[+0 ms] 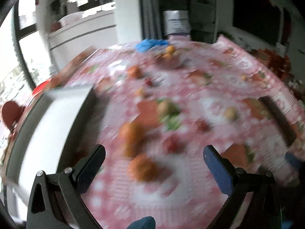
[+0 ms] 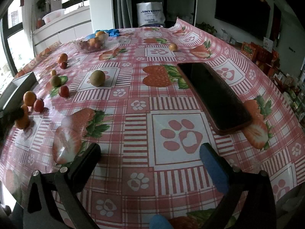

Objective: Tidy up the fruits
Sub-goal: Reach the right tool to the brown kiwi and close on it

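Loose fruit lies scattered on a pink strawberry-print tablecloth (image 2: pixel 137 87). A brown kiwi (image 2: pixel 97 78) sits mid-table, a smaller one (image 2: pixel 55 81) to its left, with red tomatoes (image 2: pixel 63 91) and small oranges (image 2: pixel 29 98) along the left side. A lone orange (image 2: pixel 173 47) rests far back. A clear glass bowl (image 2: pixel 91 44) at the back holds fruit. My right gripper (image 2: pixel 150 153) stands open over bare cloth. The left wrist view is motion-blurred; my left gripper (image 1: pixel 154 153) is open just above an orange (image 1: pixel 143 168), another orange (image 1: pixel 131 131) beyond it.
A black phone (image 2: pixel 213 95) lies on the right half of the table. A grey-and-white box (image 2: pixel 17 89) stands at the left edge, large in the left wrist view (image 1: pixel 51 118). A blue cloth (image 2: pixel 112 32) lies behind the bowl. The table's right edge drops off near stacked boxes (image 2: pixel 263 55).
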{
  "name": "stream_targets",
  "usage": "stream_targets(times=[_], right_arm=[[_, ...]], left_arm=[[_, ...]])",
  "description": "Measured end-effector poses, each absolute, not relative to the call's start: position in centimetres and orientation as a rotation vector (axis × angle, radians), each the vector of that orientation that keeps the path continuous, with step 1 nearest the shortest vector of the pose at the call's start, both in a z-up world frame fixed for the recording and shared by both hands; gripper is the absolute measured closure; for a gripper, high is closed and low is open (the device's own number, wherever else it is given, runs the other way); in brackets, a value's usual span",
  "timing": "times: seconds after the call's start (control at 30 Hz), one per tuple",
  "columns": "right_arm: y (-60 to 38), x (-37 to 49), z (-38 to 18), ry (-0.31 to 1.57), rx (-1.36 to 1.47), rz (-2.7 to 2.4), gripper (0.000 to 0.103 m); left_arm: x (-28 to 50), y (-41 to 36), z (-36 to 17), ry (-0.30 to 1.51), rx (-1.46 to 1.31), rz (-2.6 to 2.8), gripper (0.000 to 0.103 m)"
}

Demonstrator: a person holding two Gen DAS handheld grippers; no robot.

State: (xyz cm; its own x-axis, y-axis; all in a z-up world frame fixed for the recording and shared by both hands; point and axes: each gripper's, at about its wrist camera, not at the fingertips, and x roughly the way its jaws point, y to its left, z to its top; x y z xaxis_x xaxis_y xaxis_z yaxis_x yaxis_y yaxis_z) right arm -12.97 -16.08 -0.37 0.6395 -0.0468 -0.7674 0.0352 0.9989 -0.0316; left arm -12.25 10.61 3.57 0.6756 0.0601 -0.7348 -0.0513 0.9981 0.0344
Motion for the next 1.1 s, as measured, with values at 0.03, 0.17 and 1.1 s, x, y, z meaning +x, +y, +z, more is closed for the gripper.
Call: stream_targets(times=[0.03,0.17,1.1], right_arm=[[-16.1,-12.9,-0.4,0.877,-0.015,-0.047,0.000],[-16.1,-13.0,-0.4,0.889,-0.016,-0.040,0.000],[-13.4,-6.5,0.0,1.132,-0.051,0.124,0.000]], left_arm=[[-12.6,11.2,2.9,0.840,0.003,0.072,0.000],[-12.4,12.6,0.3,0.948,-0.022,0.109,0.000],[-9.5,11.9,0.3,1.034,-0.081,0.089,0.016]])
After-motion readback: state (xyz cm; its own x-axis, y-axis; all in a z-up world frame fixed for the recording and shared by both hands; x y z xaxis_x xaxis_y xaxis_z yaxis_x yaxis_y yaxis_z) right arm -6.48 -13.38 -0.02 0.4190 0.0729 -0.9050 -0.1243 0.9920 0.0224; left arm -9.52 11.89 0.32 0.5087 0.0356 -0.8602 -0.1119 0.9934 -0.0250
